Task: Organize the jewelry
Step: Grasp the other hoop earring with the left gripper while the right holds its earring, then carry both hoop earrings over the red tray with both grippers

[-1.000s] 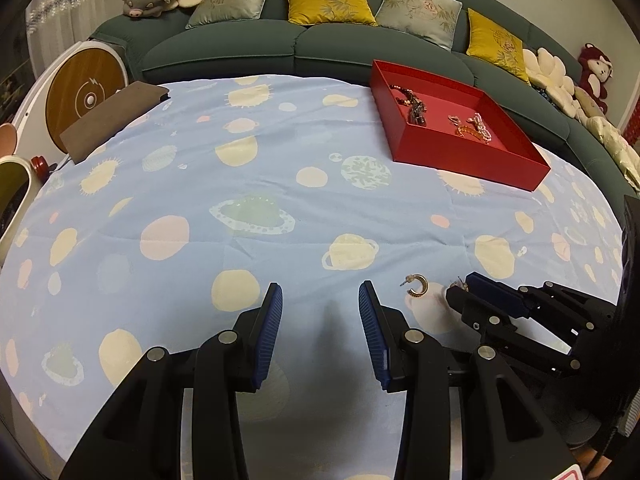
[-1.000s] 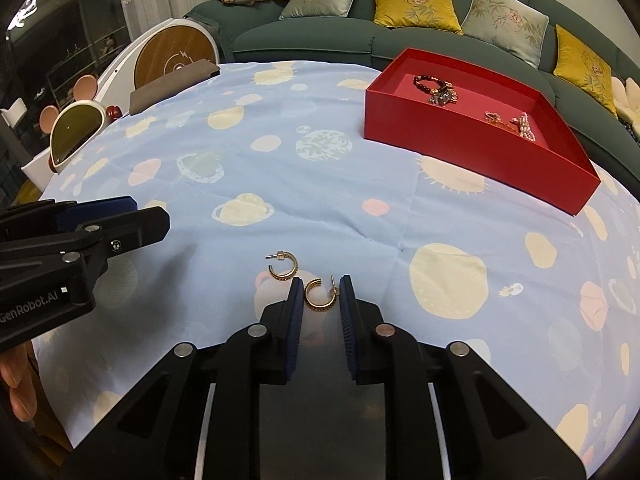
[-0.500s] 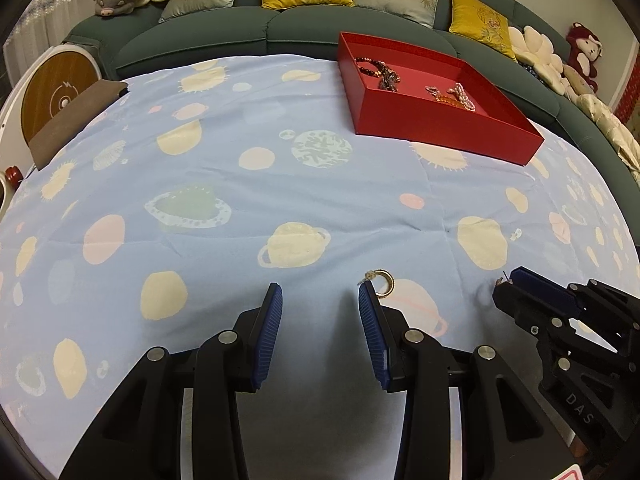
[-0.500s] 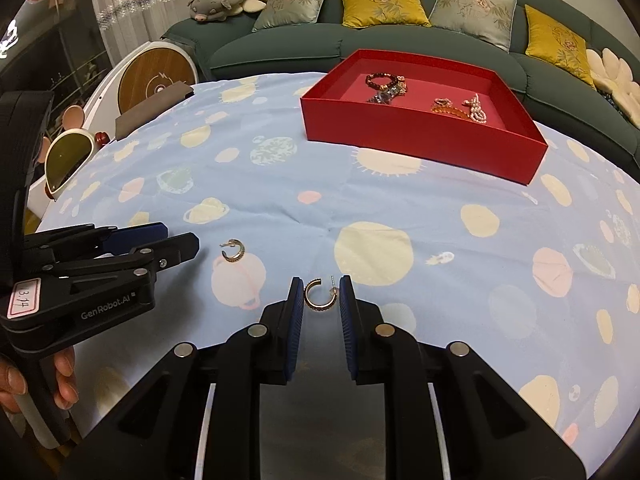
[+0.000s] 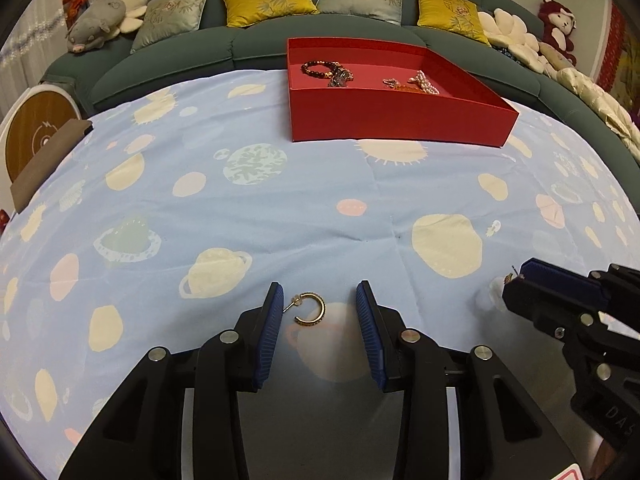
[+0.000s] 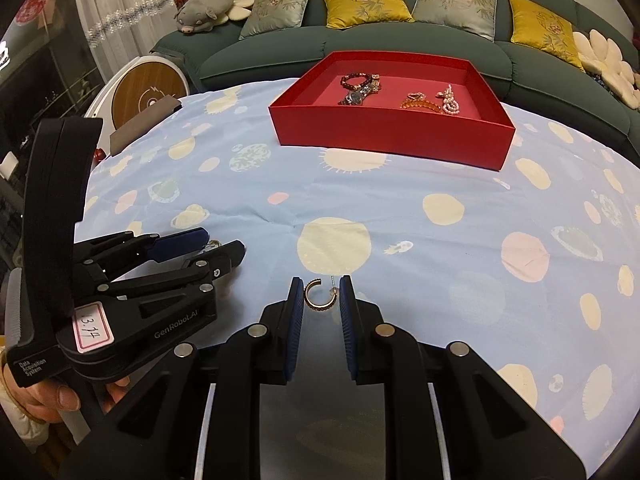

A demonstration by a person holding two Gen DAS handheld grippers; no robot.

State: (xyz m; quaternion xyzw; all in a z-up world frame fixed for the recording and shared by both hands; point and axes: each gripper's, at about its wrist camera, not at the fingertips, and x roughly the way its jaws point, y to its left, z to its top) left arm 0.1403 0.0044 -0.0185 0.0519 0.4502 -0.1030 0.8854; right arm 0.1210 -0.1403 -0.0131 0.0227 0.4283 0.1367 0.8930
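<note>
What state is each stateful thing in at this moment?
left gripper: open, straddling a gold hoop earring.
left earring: flat on the cloth, ungripped.
right gripper: shut on the second earring.
right earring: held between the pads.
red tray: lidless, holding bracelets.

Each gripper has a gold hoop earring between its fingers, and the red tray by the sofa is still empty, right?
Not empty. The red tray already holds jewelry, as the right wrist view shows. The rest stands: left gripper and right gripper each have a hoop earring between their fingers.
</note>
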